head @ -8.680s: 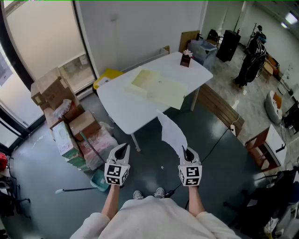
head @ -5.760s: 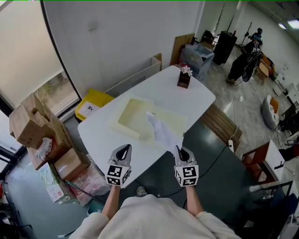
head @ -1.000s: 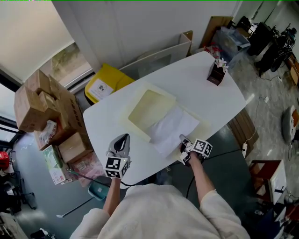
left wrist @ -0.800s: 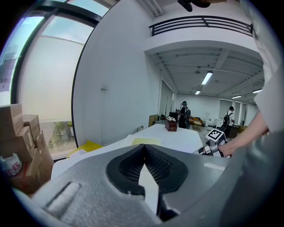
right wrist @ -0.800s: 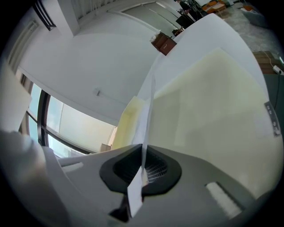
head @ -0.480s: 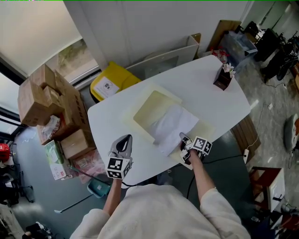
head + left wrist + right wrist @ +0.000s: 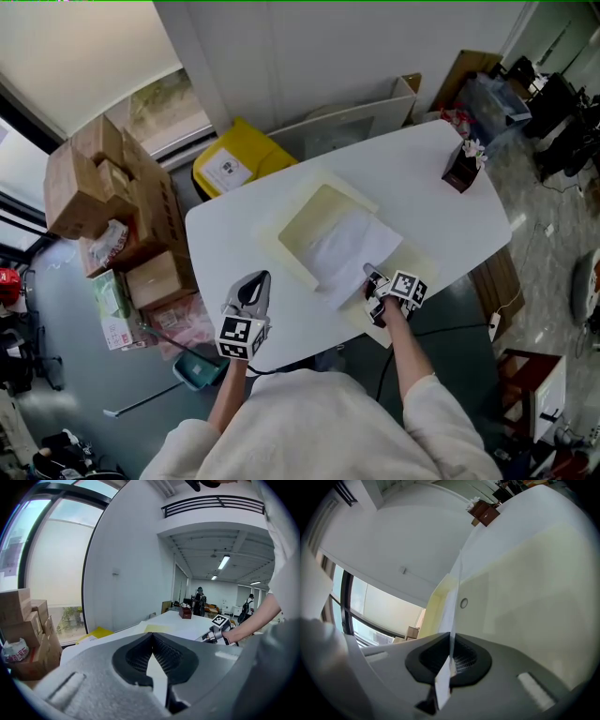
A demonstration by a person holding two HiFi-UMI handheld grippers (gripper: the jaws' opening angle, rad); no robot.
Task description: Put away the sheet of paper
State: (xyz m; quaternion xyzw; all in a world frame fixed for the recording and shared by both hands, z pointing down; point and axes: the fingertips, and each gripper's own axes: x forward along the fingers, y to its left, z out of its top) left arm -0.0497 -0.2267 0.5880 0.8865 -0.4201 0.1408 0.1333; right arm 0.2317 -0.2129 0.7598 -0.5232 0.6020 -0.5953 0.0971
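Observation:
The white sheet of paper lies flat across an open pale yellow folder in the middle of the white table. My right gripper is shut on the sheet's near corner. In the right gripper view the paper runs edge-on out of the shut jaws over the folder, near its snap button. My left gripper hovers over the table's near left edge, jaws shut and empty, apart from the paper.
A small brown box with flowers stands at the table's far right end. Beyond the table are a yellow bin and a leaning board by the wall. Stacked cardboard boxes crowd the floor on the left.
My right gripper has slid a little to the left and away from me with the sheet, which now covers more of the folder. The left gripper has stayed put.

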